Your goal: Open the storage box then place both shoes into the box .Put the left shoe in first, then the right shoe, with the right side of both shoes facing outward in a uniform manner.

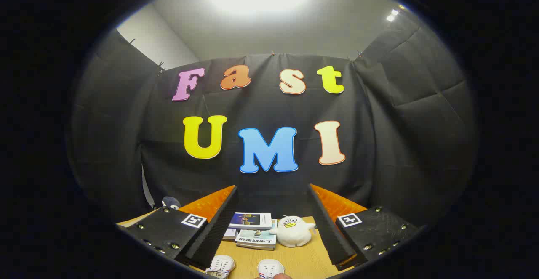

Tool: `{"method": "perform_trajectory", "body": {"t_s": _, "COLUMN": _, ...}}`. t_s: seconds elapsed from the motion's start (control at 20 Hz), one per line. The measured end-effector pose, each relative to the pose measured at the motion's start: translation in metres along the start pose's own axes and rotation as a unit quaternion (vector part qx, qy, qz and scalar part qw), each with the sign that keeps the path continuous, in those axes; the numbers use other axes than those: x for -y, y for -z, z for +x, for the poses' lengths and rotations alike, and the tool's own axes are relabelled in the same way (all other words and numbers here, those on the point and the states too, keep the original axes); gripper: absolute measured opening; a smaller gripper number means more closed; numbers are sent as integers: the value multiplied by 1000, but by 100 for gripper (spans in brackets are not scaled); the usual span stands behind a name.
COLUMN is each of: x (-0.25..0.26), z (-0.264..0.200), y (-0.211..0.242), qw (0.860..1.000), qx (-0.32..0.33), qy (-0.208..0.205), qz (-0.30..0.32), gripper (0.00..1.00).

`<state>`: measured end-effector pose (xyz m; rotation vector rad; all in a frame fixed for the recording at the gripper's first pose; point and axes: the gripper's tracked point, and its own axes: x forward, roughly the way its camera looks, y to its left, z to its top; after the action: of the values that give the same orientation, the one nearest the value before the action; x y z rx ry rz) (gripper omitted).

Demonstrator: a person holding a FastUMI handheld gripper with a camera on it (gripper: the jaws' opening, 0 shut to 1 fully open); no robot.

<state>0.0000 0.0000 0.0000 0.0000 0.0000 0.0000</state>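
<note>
While fingers [271, 228] gape apart — books' [252, 227] cover writing stays unreadable.

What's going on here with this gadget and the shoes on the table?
A person is holding the hand-held gripper above a wooden table, its fingers spread open with nothing between them. Two white shoes sit close below the fingers, not yet picked up. Beyond them lie a stack of books and a white plush duck. A small dark plush toy sits farther off by the booth wall.

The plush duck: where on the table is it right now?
The plush duck sits on the wooden table beyond the open gripper, just right of the stacked books.
</note>
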Motion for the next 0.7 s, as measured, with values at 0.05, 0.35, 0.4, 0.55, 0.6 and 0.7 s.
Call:
{"method": "perform_trajectory", "body": {"t_s": 0.05, "x": -6, "z": 0, "y": 1, "qw": 1000, "qx": -3, "qy": -5, "qz": 1, "gripper": 98}}
{"method": "perform_trajectory", "body": {"t_s": 0.35, "x": -13, "z": -2, "y": -13, "qw": 1000, "qx": 8, "qy": -3, "qz": -5, "gripper": 97}}
{"method": "perform_trajectory", "body": {"t_s": 0.4, "x": -14, "z": -2, "y": -15, "qw": 1000, "qx": 12, "qy": -3, "qz": -4, "gripper": 98}}
{"method": "perform_trajectory", "body": {"t_s": 0.55, "x": -11, "z": -1, "y": -14, "qw": 1000, "qx": 11, "qy": 5, "qz": -16, "gripper": 97}}
{"method": "perform_trajectory", "body": {"t_s": 0.6, "x": -14, "z": -1, "y": -14, "qw": 1000, "qx": 10, "qy": 3, "qz": -15, "gripper": 98}}
{"method": "perform_trajectory", "body": {"t_s": 0.7, "x": -16, "z": -3, "y": -16, "qw": 1000, "qx": 11, "qy": 1, "qz": -11, "gripper": 98}}
